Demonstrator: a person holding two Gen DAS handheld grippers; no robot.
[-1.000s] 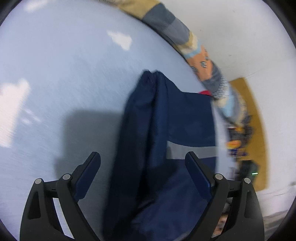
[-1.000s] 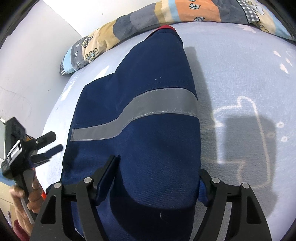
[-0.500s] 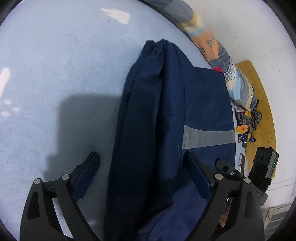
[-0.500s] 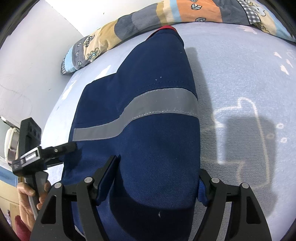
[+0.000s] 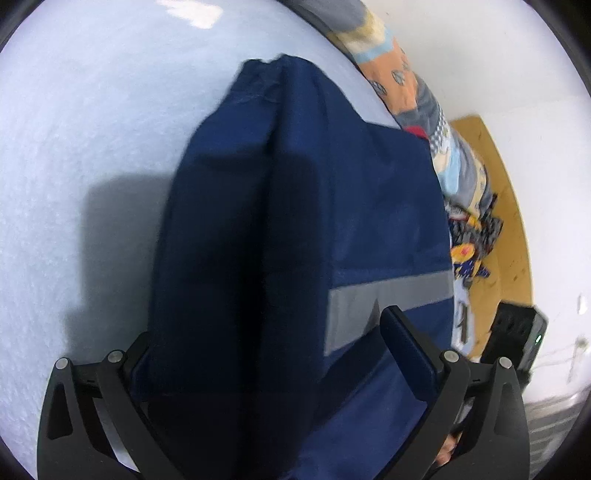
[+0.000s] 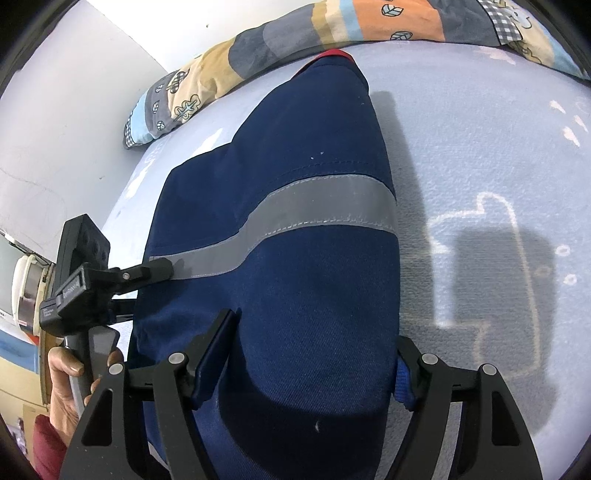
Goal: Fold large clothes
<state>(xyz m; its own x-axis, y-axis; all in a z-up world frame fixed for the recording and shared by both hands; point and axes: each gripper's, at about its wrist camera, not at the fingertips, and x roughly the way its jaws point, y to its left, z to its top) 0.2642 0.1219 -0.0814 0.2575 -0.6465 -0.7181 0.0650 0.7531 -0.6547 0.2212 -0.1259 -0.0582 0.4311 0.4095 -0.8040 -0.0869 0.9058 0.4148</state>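
Centrally on the pale blue bedsheet (image 6: pixel 480 155) lies the navy work jacket (image 6: pixel 295 155), folded into a long bundle with a grey reflective stripe (image 6: pixel 317 206) crossing it. Its red-edged collar end points toward the patchwork quilt (image 6: pixel 332 33) bunched along the wall.

At the jacket's near end, the right gripper (image 6: pixel 314 354) straddles the thick folded bulge, one finger on each side of the cloth; whether the pads actually press it I cannot tell.

At the jacket's left edge, the left gripper (image 5: pixel 258 354) has just been opening its jaws, which now stand wide apart with a fold of the jacket (image 5: pixel 295 221) between them, not pinched. From the right wrist view, one left finger lies over the stripe's end, the person's hand (image 6: pixel 70 376) on the handle.
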